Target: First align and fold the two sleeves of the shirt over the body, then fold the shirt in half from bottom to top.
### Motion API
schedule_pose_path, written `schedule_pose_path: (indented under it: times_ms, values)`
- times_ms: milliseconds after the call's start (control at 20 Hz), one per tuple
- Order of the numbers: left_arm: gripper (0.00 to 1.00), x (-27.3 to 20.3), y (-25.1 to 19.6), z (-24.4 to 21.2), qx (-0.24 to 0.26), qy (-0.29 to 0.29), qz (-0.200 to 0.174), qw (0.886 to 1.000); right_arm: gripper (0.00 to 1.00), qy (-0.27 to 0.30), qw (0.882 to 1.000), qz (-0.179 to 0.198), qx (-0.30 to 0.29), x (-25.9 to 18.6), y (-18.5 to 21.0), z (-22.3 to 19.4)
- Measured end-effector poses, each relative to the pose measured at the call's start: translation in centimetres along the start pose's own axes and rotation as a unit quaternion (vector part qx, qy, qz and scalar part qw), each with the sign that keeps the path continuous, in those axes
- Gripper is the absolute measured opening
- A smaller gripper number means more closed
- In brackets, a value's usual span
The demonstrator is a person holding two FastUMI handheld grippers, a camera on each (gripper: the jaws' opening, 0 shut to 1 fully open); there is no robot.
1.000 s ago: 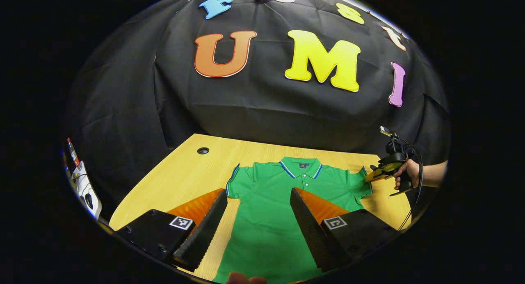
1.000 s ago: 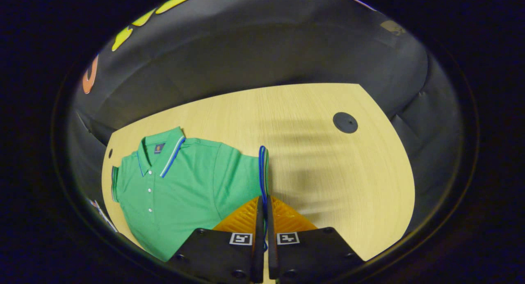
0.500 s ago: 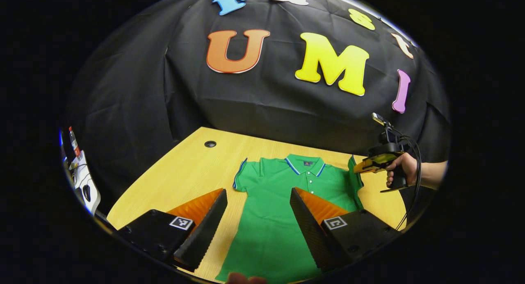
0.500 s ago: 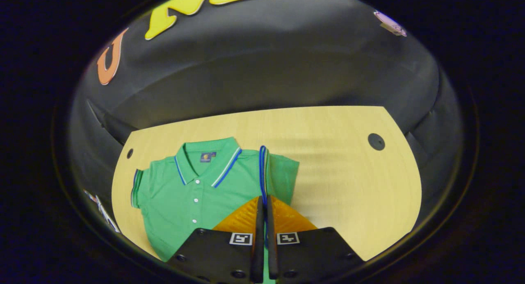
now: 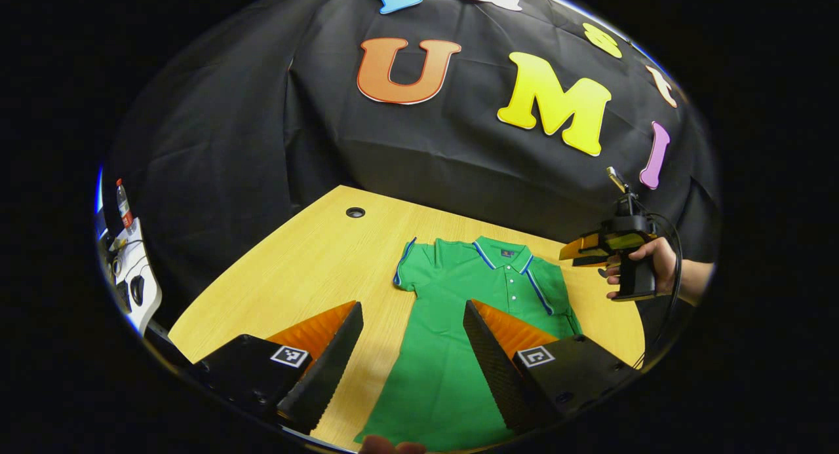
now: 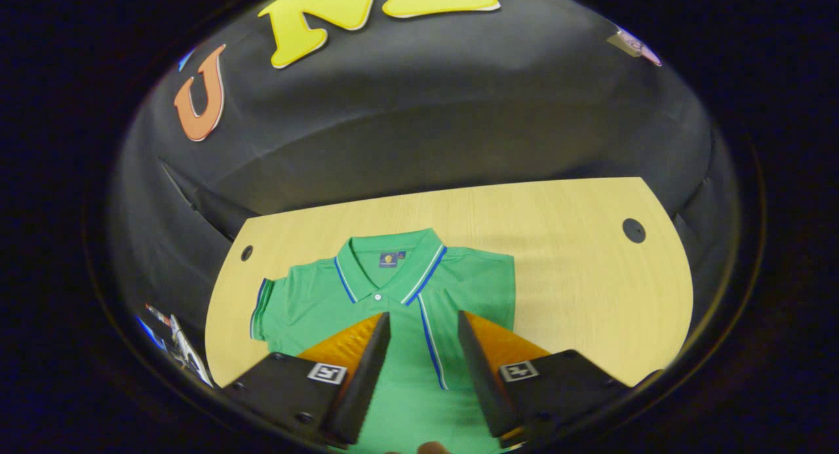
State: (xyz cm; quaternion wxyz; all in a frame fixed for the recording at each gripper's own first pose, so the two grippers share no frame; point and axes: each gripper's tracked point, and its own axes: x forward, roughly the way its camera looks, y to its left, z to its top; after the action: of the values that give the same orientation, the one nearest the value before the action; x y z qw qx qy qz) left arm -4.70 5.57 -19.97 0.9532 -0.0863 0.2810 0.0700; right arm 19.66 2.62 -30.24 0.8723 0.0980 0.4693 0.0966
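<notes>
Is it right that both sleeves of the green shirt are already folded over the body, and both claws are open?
Not quite. One sleeve is folded over the green shirt; the other sleeve lies spread flat on the table, as the right gripper view shows. The left claw and the right claw are indeed open.

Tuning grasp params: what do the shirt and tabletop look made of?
Shirt: looks like a matte green knit, likely cotton or a blend; it folds softly and has a ribbed striped collar and button placket. Table: pale wood-grain top, smooth with low sheen, probably laminate rather than solid wood.
</notes>
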Motion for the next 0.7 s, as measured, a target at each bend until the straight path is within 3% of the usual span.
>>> schedule_pose_path:
  times_ms: [100, 150, 200, 250, 700]
  values:
    - [0.99, 0.5, 0.0, 0.7, 0.011, -0.005, -0.011, 1.000, 0.95, -0.002, 1.000, -0.019, -0.003, -1.9, -1.5, -0.7]
    - [0.99, 0.9, -0.3, 1.1, 0.015, -0.007, -0.024, 1.000, 0.87, -0.007, 1.000, -0.027, 0.000, -2.9, -1.9, -1.1]
    - [0.99, 1.3, -0.5, 1.5, 0.019, -0.008, -0.037, 0.999, 0.87, -0.011, 0.999, -0.033, 0.001, -4.2, -2.4, -1.4]
    - [0.99, 1.8, -0.6, 1.9, 0.020, -0.009, -0.051, 0.998, 0.96, -0.016, 0.999, -0.036, -0.002, -5.4, -2.7, -2.1]
    - [0.98, 6.6, 1.3, 2.6, 0.006, 0.078, -0.098, 0.992, 0.96, -0.037, 0.995, -0.014, -0.093, -17.7, -3.7, -10.2]
